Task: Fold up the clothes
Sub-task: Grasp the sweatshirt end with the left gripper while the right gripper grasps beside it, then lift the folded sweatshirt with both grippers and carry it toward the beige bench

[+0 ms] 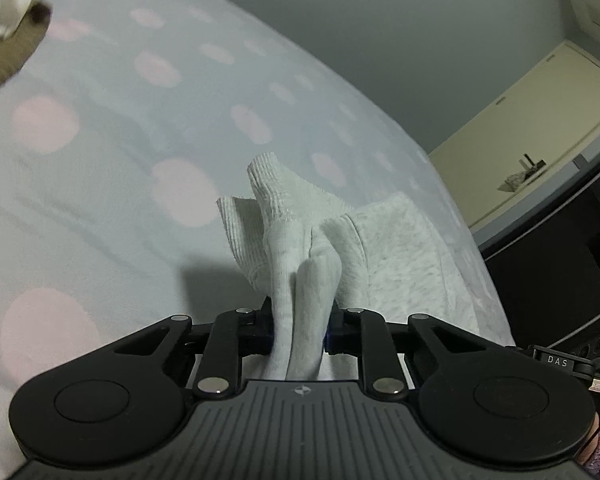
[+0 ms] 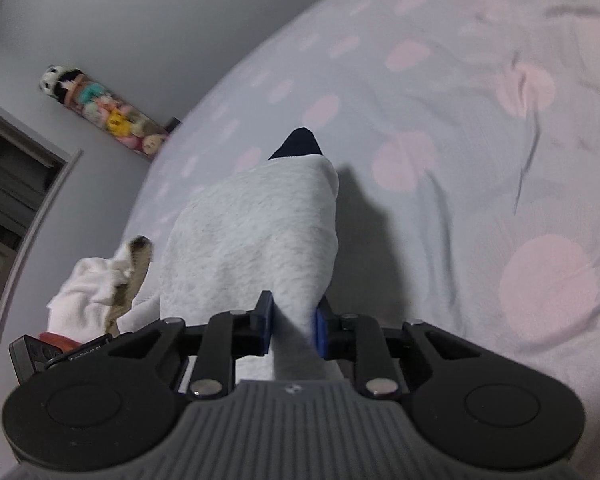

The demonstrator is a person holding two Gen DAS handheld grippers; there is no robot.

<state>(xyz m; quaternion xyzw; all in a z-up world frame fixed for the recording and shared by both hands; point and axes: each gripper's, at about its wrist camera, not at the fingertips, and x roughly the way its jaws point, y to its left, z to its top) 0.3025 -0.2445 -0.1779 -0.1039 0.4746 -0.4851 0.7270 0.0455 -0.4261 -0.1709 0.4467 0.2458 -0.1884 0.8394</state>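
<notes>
The left claw (image 1: 299, 330) is clamping a bunched grey garment (image 1: 300, 248), its ribbed cuff pointing toward 12 o'clock over the spotted bed (image 1: 100, 140). The right claw (image 2: 293, 330) is gripping the same grey fabric (image 2: 256, 232), running lengthwise toward 12 o'clock.

Pale grey fleecy garment (image 1: 400, 248), bunched ribbed cuff, lifted over the spotted bedsheet (image 1: 100, 160).

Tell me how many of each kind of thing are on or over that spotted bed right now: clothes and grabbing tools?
Grey garment held up by both tools: 1
White and brown clothes lying aside in a heap: 1 heap
Tools gripping fabric: 2, left and right
Total: 4
</notes>
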